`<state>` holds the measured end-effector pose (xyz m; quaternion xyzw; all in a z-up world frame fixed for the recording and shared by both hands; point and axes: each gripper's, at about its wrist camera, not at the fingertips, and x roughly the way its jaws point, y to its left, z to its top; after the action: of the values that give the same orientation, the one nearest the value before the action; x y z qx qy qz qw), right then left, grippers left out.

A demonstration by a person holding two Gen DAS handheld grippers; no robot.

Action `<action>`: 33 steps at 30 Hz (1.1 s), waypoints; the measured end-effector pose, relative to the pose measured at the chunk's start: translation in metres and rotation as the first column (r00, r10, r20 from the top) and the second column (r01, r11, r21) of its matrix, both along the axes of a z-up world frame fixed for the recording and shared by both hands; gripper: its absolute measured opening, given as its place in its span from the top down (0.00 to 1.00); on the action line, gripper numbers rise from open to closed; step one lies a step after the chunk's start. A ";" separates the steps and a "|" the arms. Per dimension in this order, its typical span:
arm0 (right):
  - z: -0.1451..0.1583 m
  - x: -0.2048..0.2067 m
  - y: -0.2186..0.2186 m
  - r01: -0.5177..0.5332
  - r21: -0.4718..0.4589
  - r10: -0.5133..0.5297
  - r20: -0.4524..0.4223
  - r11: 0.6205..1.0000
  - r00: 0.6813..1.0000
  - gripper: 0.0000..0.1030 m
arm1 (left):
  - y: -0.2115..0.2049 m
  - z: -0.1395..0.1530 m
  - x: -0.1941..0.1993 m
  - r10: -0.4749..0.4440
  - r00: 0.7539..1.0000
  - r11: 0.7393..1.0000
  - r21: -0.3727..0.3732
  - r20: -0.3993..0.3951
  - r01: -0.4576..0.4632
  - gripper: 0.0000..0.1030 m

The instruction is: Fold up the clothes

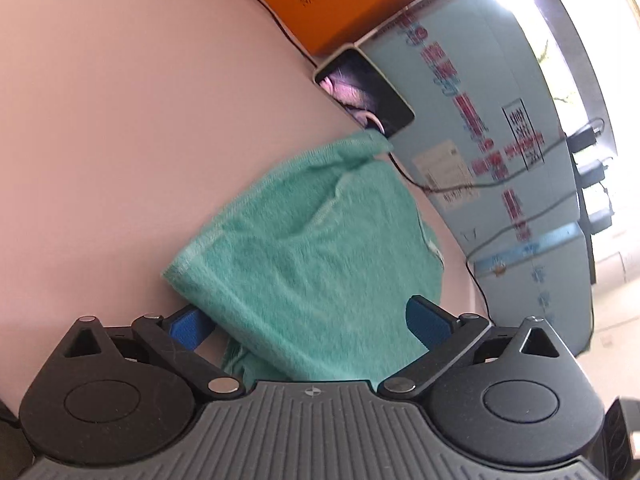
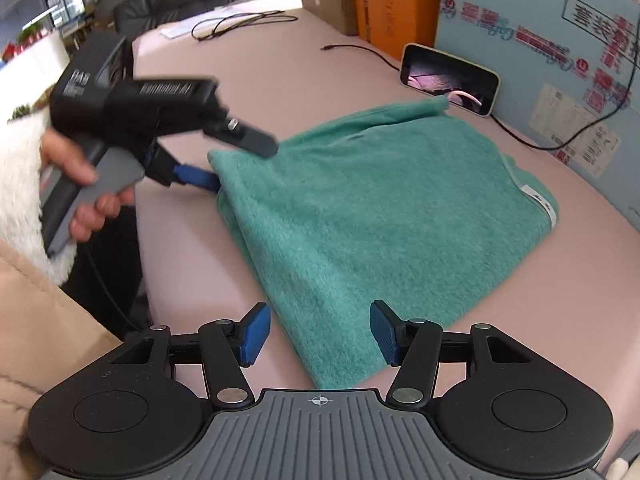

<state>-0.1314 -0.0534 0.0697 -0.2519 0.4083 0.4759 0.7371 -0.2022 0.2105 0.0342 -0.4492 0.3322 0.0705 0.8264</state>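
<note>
While phone (image 2: 450, 80) borders towel (image 2: 380, 200), cable (image 2: 520, 136) behind

Towel (image 2: 384, 200) on table (image 2: 280, 80), before phone (image 2: 450, 80)

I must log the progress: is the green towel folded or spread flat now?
Folded. The green towel lies doubled on the pink table, with stacked layers showing along its near left edge.

A teal terry towel (image 2: 372, 200) lies folded, rumpled, on the pink table (image 2: 280, 80).
</note>
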 end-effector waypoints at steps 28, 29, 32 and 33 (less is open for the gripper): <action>-0.016 -0.009 -0.009 -0.052 -0.129 0.075 0.178 0.990 0.981 0.94 | -0.015 0.016 -0.004 -0.018 0.998 0.999 0.050 0.058 0.015 0.79; -0.017 -0.009 -0.007 -0.059 -0.130 0.081 0.174 0.990 0.981 0.92 | -0.015 0.015 -0.004 -0.017 0.998 0.999 0.047 0.054 0.014 0.79; -0.021 -0.017 -0.001 -0.087 -0.144 0.113 0.181 0.986 0.977 0.91 | -0.015 0.012 -0.005 -0.013 0.999 0.999 0.041 0.040 0.011 0.77; -0.023 -0.018 0.002 -0.096 -0.157 0.125 0.184 0.983 0.975 0.91 | -0.015 0.010 -0.006 -0.013 0.999 0.999 0.041 0.036 0.011 0.76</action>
<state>-0.1494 -0.0518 0.0462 -0.3730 0.3543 0.4583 0.7248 -0.2078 0.1953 0.0446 -0.4315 0.3185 0.0641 0.8416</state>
